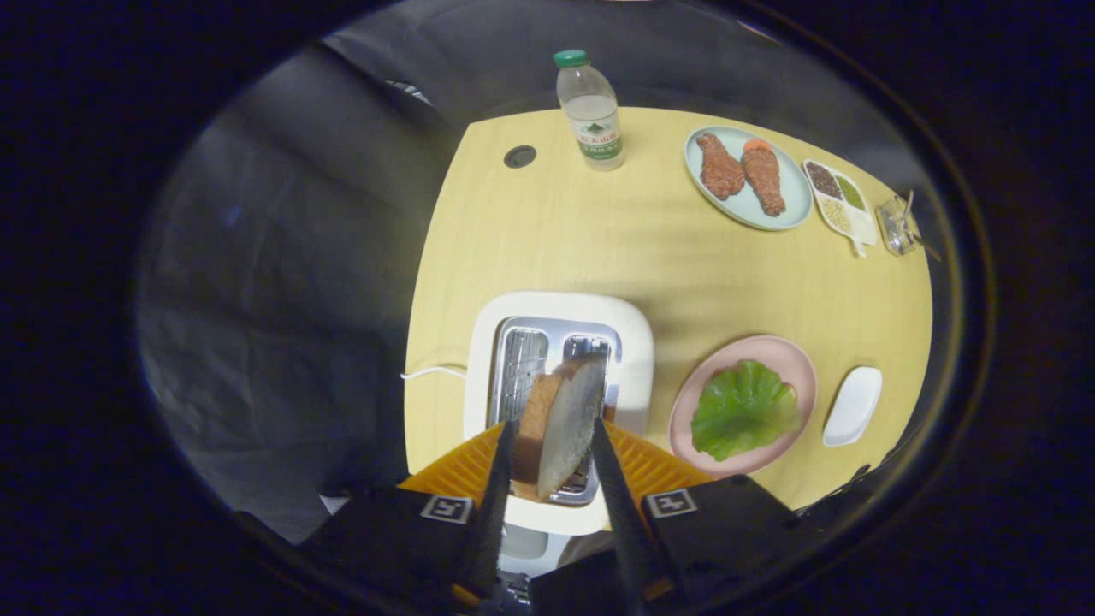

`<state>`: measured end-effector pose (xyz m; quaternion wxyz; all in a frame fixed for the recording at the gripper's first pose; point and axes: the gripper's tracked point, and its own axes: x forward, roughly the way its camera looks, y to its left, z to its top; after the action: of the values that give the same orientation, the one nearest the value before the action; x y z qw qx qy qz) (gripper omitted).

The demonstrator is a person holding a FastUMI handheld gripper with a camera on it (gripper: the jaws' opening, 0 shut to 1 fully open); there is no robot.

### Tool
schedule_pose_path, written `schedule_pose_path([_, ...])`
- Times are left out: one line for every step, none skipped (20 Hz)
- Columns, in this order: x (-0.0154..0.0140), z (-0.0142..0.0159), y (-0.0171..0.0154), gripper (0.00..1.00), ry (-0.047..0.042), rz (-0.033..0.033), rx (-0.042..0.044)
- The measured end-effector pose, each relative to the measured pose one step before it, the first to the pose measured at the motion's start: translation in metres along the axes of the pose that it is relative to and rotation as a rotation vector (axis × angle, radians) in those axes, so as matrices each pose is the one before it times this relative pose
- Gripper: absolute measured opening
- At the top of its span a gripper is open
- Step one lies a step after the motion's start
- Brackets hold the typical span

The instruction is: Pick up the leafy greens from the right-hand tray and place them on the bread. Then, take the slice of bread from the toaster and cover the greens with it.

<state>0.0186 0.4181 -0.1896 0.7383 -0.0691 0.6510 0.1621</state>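
Centrally, a thick slice of bread with a brown crust and pale face [560,428] stands on edge between the two fingers of the gripper [552,441], which close on its sides and hold it just above the slots of a white toaster with a shiny metal top [560,342]. To the right of the toaster, a round pink plate [791,359] carries a ruffled green lettuce leaf [742,409]; any bread beneath the leaf is hidden. Just right of that plate lies a small white dish [853,405]. All rest on a pale yellow wooden table [599,239]. At the far side stand a clear plastic water bottle with a green cap [588,109] and, to its right, a pale blue plate [796,184] holding two brown pieces of meat [742,173].
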Motion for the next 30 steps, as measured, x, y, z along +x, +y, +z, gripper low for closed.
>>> schedule_pose_path([0.00440,-0.00276,-0.00149,0.47,0.01363,-0.01078,-0.00982])
schedule_pose_path([0.00271,-0.00251,-0.00220,0.37,0.00751,-0.01507,-0.00621])
schedule_pose_path([0.00114,-0.00001,-0.00162,0.28,0.00086,-0.01245,-0.00112])
schedule_pose_path([-0.00049,0.00130,-0.00137,0.18,-0.00178,-0.00510,0.00147])
schedule_pose_path([-0.00166,-0.00021,-0.00353,0.18,-0.00050,-0.00954,-0.00889])
schedule_pose_path([-0.00137,0.00063,-0.00731,0.11,-0.00777,-0.01716,-0.00651])
schedule_pose_path([-0.00208,-0.00038,-0.00258,0.10,-0.00430,-0.00239,-0.01343])
schedule_pose_path([0.00283,-0.00081,-0.00255,0.07,-0.00340,-0.00187,-0.00709])
schedule_pose_path([-0.00589,-0.00097,0.00107,0.04,-0.00505,0.01226,-0.01096])
schedule_pose_path([-0.00413,-0.00114,-0.00022,0.04,-0.00887,0.00702,-0.00827])
schedule_pose_path([-0.00518,-0.00069,0.00008,0.04,-0.00732,0.00882,-0.00242])
schedule_pose_path([-0.00574,-0.00074,0.00043,0.04,-0.01219,0.01013,0.00283])
schedule_pose_path([-0.00641,0.00079,0.00082,0.04,-0.01062,0.01338,0.00556])
schedule_pose_path([-0.00750,-0.00063,-0.00143,0.04,-0.00797,0.01106,0.00330])
schedule_pose_path([-0.00908,0.00119,-0.00155,0.04,-0.01453,0.00991,0.00635])
schedule_pose_path([-0.01007,-0.00059,-0.00052,0.04,-0.00619,0.01879,0.01474])
schedule_pose_path([-0.01212,-0.00051,-0.00030,0.04,-0.01054,0.02151,0.01953])
schedule_pose_path([-0.01169,0.00144,-0.00180,0.04,-0.01550,0.02246,0.01416])
schedule_pose_path([-0.00992,0.00222,-0.00322,0.04,-0.01856,0.01981,0.01019])
schedule_pose_path([-0.01439,0.00159,-0.00592,0.04,-0.02132,0.01184,0.01146])
schedule_pose_path([-0.01357,0.00035,-0.00760,0.04,-0.02090,0.01966,0.02350])
schedule_pose_path([-0.00933,0.00003,-0.00517,0.04,-0.01197,0.01269,0.02465])
schedule_pose_path([-0.01017,0.00058,-0.00848,0.04,-0.00991,0.01515,0.02418])
schedule_pose_path([-0.01165,0.00025,-0.01054,0.04,-0.01213,0.00782,0.01390])
schedule_pose_path([-0.00767,0.00375,-0.01240,0.04,-0.02052,-0.00252,0.01191])
schedule_pose_path([-0.00469,0.00073,-0.01485,0.04,-0.01442,-0.00747,0.01338])
schedule_pose_path([-0.00172,0.00126,-0.01487,0.04,-0.01359,-0.00573,0.01742])
schedule_pose_path([0.00030,-0.00111,-0.01445,0.04,-0.00473,-0.00459,0.01932])
schedule_pose_path([0.00245,-0.00210,-0.01355,0.04,0.00015,0.00182,0.01542])
schedule_pose_path([0.00371,-0.00268,-0.01235,0.04,-0.00204,0.00134,0.00852])
